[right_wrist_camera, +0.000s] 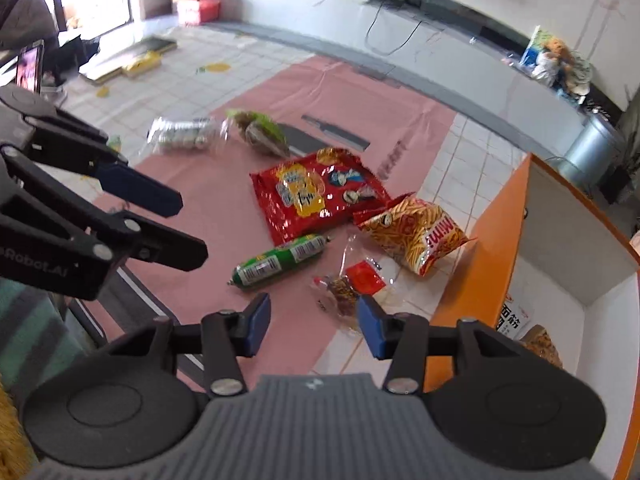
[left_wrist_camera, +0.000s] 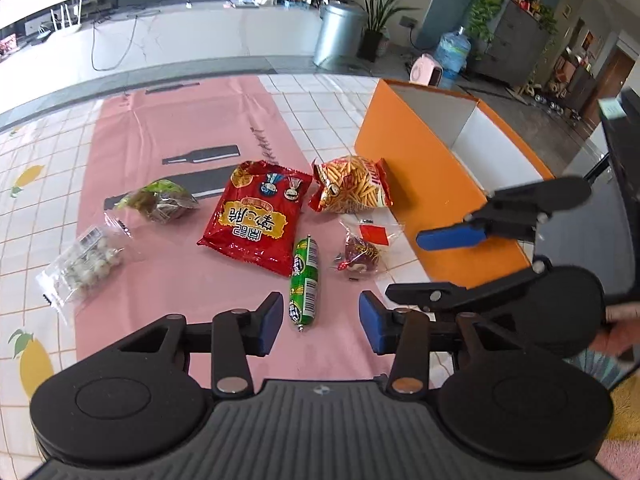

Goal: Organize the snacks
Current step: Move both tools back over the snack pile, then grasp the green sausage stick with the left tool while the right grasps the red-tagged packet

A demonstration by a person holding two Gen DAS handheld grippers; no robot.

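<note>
Several snacks lie on a pink mat [left_wrist_camera: 168, 280]: a green sausage [left_wrist_camera: 306, 282], a big red bag [left_wrist_camera: 258, 220], a yellow chip bag [left_wrist_camera: 354, 190], a small clear packet with a red label [left_wrist_camera: 362, 254], a green packet [left_wrist_camera: 160, 200] and a clear bag of white balls [left_wrist_camera: 86, 266]. My left gripper [left_wrist_camera: 322, 322] is open, just above the sausage's near end. My right gripper [right_wrist_camera: 314, 326] is open and empty, close over the clear packet [right_wrist_camera: 352, 284], beside the sausage [right_wrist_camera: 280, 262]. The orange box [left_wrist_camera: 420, 160] stands at right.
The orange box [right_wrist_camera: 480, 256] has white compartments; one holds a snack pack [right_wrist_camera: 516, 318]. The right gripper shows in the left view [left_wrist_camera: 432, 268], the left gripper in the right view [right_wrist_camera: 176, 224]. A tiled cloth [left_wrist_camera: 40, 152] covers the table beyond the mat.
</note>
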